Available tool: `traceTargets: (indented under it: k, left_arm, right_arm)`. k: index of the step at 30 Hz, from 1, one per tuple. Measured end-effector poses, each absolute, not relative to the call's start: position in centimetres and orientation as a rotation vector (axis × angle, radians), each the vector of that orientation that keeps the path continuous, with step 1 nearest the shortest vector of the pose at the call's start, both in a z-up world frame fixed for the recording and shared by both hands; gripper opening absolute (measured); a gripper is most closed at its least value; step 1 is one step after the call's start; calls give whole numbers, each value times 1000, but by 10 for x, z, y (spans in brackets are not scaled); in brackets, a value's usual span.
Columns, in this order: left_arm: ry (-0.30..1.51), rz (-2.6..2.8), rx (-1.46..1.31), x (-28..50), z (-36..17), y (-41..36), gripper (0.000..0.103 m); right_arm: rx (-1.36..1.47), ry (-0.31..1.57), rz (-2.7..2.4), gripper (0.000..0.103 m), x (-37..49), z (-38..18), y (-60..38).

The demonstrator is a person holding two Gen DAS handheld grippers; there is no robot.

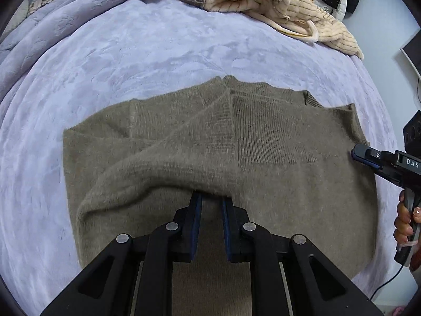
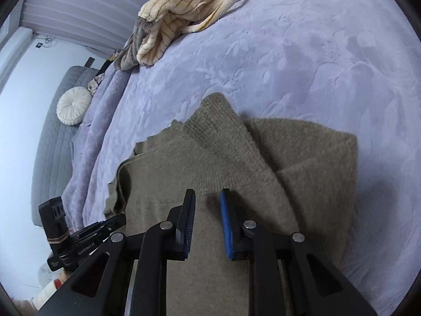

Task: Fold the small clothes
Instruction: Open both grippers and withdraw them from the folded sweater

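One sweater (image 1: 236,152) partway folded on the lilac blanket (image 1: 131,52), sleeves already crossed over the chest, bottom-up fold not yet done. Left gripper (image 1: 211,200) spread, tips at a raised sleeve fold; right gripper (image 2: 208,197) spread, gripping nothing. Striped pile (image 1: 289,8) untouched

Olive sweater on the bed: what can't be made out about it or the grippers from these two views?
- Left wrist view: the left gripper fingertips sit under a raised fold of the olive sweater; whether they pinch it is hidden.
- Left wrist view: the right gripper is cut by the frame edge; its opening is unclear.
- Both views: the sweater's near hem lies behind the gripper bodies.
- Right wrist view: the striped cream garment runs past the top edge.
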State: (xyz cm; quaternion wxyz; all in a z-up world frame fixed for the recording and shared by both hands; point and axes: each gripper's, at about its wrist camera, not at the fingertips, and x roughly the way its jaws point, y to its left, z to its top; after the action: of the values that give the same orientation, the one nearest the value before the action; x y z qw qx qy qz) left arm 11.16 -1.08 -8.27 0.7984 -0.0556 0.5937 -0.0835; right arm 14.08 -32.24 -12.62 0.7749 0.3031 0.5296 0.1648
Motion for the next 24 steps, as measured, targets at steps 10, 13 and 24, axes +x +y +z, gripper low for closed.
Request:
traceTargets:
  k: [10,13,24]
  left_arm:
    - [1227,64,-180,161,-88,48,17]
    - [1240,78,-126,152,-83,50,17]
    - [1286,44,-102,90,-63,66,17]
  right_arm:
    - [608,1064,220,21,150,-121,-341]
    - [621,1058,171,21,148,-122,-352]
    - [643,1060,164,46,99,-101,-358]
